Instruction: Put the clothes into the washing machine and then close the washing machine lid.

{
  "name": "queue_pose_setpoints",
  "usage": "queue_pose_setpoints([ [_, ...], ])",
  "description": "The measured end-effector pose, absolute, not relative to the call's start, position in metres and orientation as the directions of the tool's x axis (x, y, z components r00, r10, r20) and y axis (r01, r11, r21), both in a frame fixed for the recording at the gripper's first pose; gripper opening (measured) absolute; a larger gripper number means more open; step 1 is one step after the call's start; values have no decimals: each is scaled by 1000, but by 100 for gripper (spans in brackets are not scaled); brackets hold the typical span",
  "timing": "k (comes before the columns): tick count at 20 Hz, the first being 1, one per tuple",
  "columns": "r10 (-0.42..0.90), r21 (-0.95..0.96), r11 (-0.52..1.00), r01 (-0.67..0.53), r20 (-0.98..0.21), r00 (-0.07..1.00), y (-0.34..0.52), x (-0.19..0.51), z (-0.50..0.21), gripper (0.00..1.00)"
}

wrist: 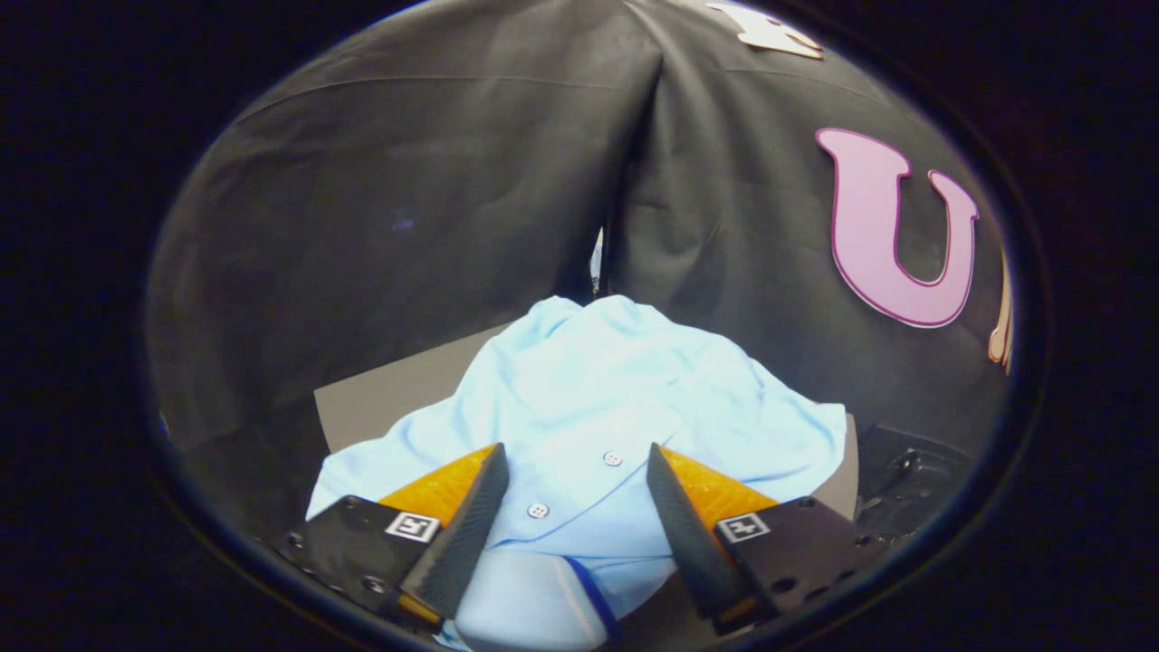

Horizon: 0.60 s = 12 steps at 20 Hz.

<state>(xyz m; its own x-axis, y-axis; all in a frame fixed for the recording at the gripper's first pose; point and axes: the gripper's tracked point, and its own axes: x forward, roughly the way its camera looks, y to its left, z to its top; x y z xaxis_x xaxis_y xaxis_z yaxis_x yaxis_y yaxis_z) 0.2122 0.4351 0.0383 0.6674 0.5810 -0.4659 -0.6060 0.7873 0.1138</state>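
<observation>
The grey flat board that carries the clothing shows a bare strip with a straight near edge beside the outer finger on the left, and a thinner strip at the far side on the right, so there is a little uncovered surface on either flank of the heap but none directly ahead. The black draped cloth wall rises close behind the board and folds into a vertical crease just beyond the heap, which closes off the room farther forward. Low on the right, near the right finger's mount, sits a dark moulded black object whose shape cannot be made out. The gripper has its two charcoal ribbed fingers with orange backing spread wide apart, closing on nothing; the fabric lies in the gap between them and passes under their tips, though whether the tips touch it cannot be told. The pale blue buttoned shirt lies crumpled in a mound on the board, starting between the fingers and rising beyond them to a peak near the wall's crease. Two small pale round buttons sit on its placket between the fingers, and a dark blue trim line runs along a fold nearest the camera.
</observation>
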Motion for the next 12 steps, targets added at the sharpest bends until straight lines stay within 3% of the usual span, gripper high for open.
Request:
queue_pose_setpoints([
  [2,579,109,789,-605,-463,671,435,213,39,77],
  [4,568,96,798,-596,-453,687,433,214,40,77],
  [6,556,93,811,-578,-433,709,432,217,39,22],
  [10,507,91,847,-524,-433,745,425,215,40,22],
  [12,517,107,844,-526,-426,743,423,217,40,1],
])
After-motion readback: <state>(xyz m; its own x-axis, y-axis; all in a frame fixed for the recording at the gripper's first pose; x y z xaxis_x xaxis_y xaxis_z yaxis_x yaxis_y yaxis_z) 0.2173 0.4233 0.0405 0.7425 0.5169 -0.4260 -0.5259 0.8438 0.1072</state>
